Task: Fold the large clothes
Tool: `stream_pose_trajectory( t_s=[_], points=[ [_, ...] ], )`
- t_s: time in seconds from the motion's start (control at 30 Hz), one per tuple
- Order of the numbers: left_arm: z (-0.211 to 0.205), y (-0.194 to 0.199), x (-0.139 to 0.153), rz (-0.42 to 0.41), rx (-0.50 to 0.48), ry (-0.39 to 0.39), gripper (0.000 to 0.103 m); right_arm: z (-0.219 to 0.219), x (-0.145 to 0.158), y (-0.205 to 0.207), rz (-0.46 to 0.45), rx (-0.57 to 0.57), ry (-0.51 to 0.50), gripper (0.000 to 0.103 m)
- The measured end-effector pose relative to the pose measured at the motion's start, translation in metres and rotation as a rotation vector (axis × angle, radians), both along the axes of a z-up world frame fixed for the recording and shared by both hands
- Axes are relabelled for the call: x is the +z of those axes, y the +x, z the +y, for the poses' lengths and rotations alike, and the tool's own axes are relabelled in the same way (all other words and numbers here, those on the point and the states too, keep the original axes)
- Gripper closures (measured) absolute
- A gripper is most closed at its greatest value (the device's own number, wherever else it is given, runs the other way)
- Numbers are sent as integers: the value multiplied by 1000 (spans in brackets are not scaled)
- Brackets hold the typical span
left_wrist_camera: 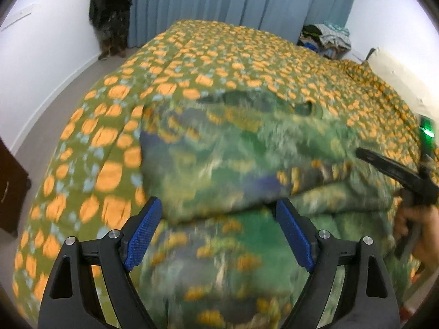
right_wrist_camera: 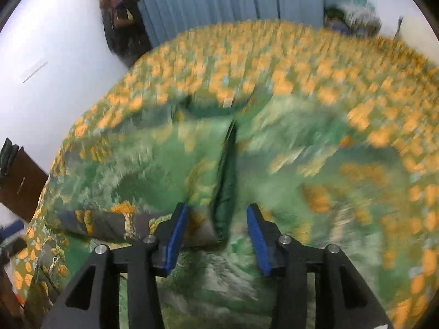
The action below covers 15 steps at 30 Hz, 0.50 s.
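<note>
Green shirt (left_wrist_camera: 233, 150) with yellow and grey print, blurred, partly folded, lying on orange-spotted bedspread (left_wrist_camera: 109, 137). Left tongs (left_wrist_camera: 219, 230) wide open above it; right tongs (right_wrist_camera: 218, 233) part open, gripping nothing.

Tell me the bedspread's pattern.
Orange blobs with pale blue spots on olive green bedspread, clearest in the left wrist view.
</note>
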<state>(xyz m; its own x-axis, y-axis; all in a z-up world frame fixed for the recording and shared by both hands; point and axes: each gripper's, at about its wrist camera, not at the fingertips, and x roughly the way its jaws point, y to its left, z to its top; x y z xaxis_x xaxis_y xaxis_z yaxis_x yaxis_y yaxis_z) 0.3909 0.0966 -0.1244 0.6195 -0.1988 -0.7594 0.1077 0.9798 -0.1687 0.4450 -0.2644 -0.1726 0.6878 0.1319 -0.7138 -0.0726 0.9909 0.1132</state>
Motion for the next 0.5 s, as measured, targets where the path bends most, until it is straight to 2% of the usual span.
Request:
stream_pose_trajectory(
  t_s=[0.07,0.17,0.23,0.33,0.5],
  points=[
    [-6,24,-5,4,-22,10,17,6,17,-7,-65,59,10,58],
    [-15,50,-26,29,-48,41,23,22,13,10,-30,175,61,58],
    [-21,64,-54,84,-50,84,23,33,-15,29,64,210,93,58],
    [-24,69,-84,124,-58,123,24,39,-59,41,177,194,71,61],
    [-28,68,-88,126,-61,154,23,45,-69,43,159,169,38,62]
  ],
)
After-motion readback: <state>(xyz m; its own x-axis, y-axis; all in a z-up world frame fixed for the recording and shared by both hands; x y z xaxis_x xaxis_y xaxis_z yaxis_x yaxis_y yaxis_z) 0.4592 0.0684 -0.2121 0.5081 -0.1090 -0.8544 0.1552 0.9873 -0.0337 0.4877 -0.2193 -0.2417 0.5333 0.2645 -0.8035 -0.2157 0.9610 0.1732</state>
